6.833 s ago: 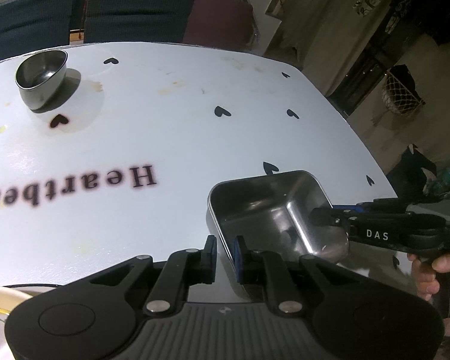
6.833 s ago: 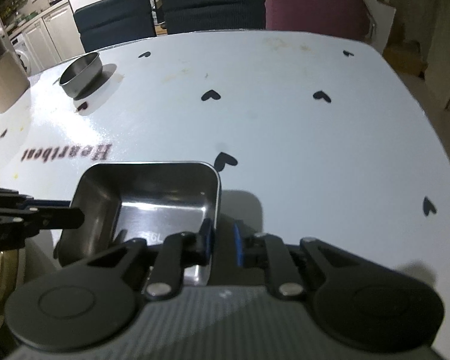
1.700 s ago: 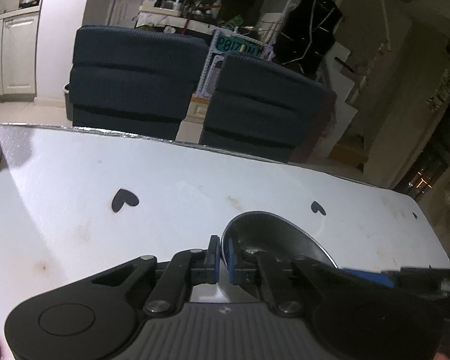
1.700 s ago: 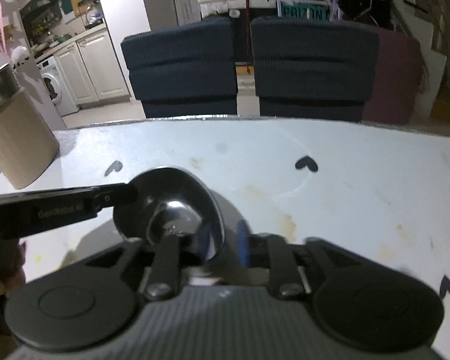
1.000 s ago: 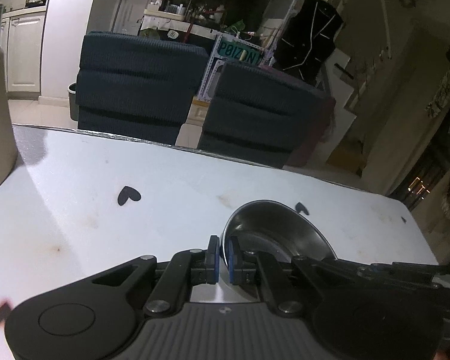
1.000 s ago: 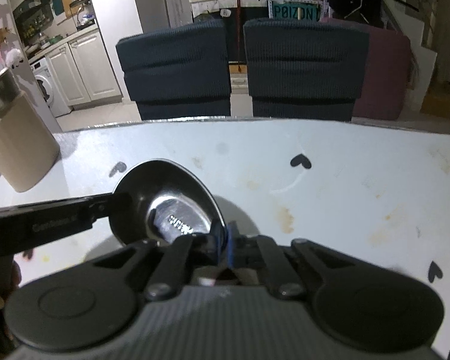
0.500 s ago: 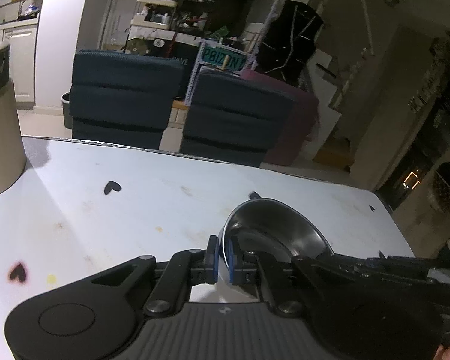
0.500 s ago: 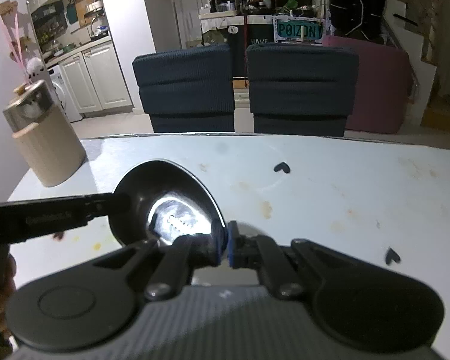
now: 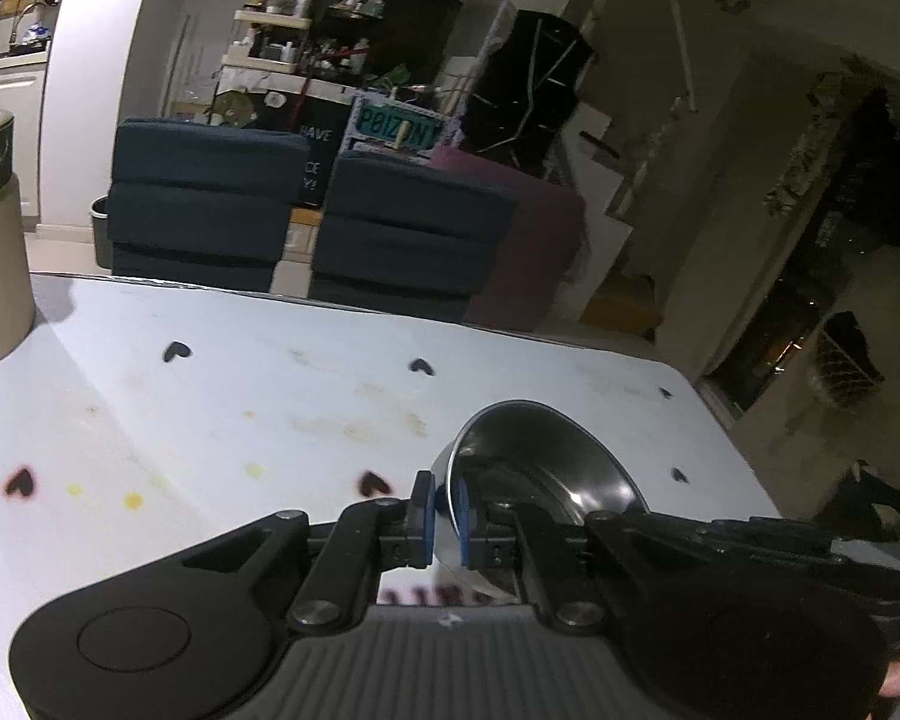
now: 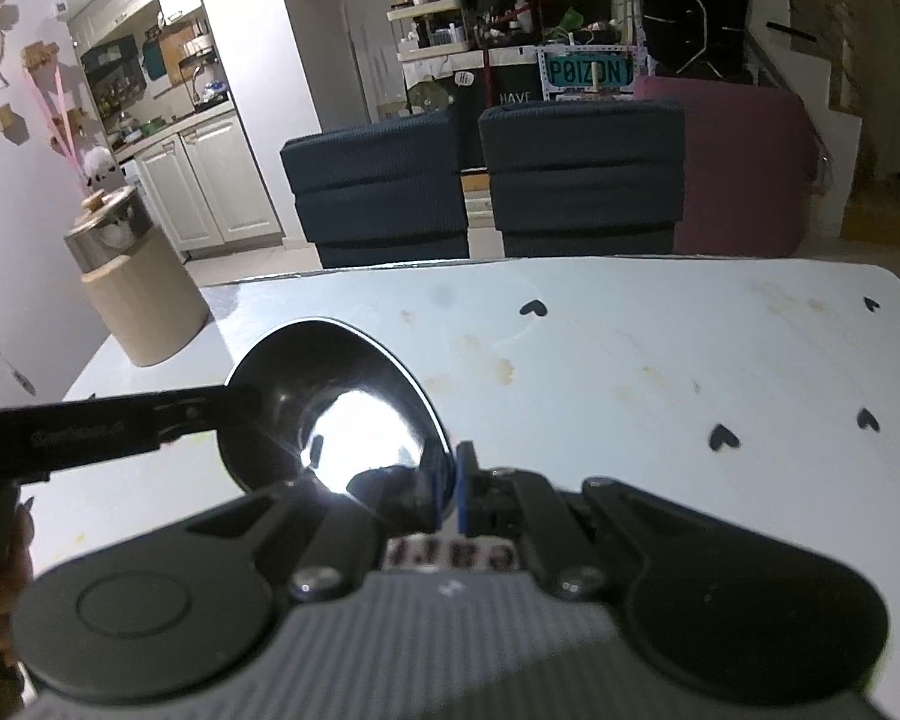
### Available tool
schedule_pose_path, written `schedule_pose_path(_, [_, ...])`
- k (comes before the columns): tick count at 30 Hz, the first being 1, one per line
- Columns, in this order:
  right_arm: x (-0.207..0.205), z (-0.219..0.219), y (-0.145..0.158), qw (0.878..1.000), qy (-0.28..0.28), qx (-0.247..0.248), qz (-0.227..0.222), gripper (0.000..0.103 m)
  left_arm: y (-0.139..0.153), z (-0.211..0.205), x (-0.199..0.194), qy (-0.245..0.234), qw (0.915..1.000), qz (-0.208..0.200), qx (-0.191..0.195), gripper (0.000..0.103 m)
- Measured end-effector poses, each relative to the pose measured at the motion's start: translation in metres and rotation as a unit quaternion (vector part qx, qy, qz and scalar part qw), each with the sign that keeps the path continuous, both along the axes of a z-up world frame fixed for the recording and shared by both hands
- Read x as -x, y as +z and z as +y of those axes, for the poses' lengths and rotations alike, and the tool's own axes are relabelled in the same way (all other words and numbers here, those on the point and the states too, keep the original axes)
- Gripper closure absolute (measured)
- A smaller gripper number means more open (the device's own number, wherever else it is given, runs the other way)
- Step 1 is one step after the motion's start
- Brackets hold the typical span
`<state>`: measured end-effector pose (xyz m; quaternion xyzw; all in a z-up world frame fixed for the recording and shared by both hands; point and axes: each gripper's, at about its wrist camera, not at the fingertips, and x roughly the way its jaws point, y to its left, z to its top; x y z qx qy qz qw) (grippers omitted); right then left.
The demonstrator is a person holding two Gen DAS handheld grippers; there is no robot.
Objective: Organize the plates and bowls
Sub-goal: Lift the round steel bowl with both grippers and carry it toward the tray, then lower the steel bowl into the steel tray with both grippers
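While the round steel bowl (image 10: 330,402) hangs above the white bench (image 10: 660,372), its sorting looks only half done; no stack or resting place shows, so setting it down remains. At nine o'clock on its rim the left hand-held gripper (image 9: 443,510) is clamped, pitched downward. At five o'clock the right hand-held gripper (image 10: 450,489) pinches the near rim, likewise tilted down.

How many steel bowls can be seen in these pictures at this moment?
1. The round steel bowl is held above the white table, its rim gripped by both tongs; other dishes may be out of view.
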<state>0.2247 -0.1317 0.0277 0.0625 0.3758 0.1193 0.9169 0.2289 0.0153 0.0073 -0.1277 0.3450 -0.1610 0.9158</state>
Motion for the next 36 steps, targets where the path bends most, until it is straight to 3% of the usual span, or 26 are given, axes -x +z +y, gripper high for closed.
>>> schedule_pose_path(8, [0.039, -0.029, 0.003, 1.000, -0.010, 0.009, -0.010, 0.098, 0.002, -0.029, 0.021, -0.035, 0.9994, 0.000, 0.007, 0.095])
schedule_pose_path(16, [0.059, -0.064, -0.004, 0.999, -0.041, 0.017, -0.003, 0.097, -0.009, -0.077, 0.027, -0.088, 0.9960, 0.012, -0.011, 0.095])
schedule_pose_path(24, [0.070, -0.092, -0.018, 0.998, -0.059, 0.030, 0.019, 0.097, -0.030, -0.117, 0.028, -0.136, 0.9894, 0.033, -0.041, 0.095])
schedule_pose_path(36, [0.075, -0.120, -0.042, 0.994, -0.076, 0.045, 0.063, 0.097, -0.058, -0.154, 0.029, -0.163, 0.9826, 0.061, -0.066, 0.096])
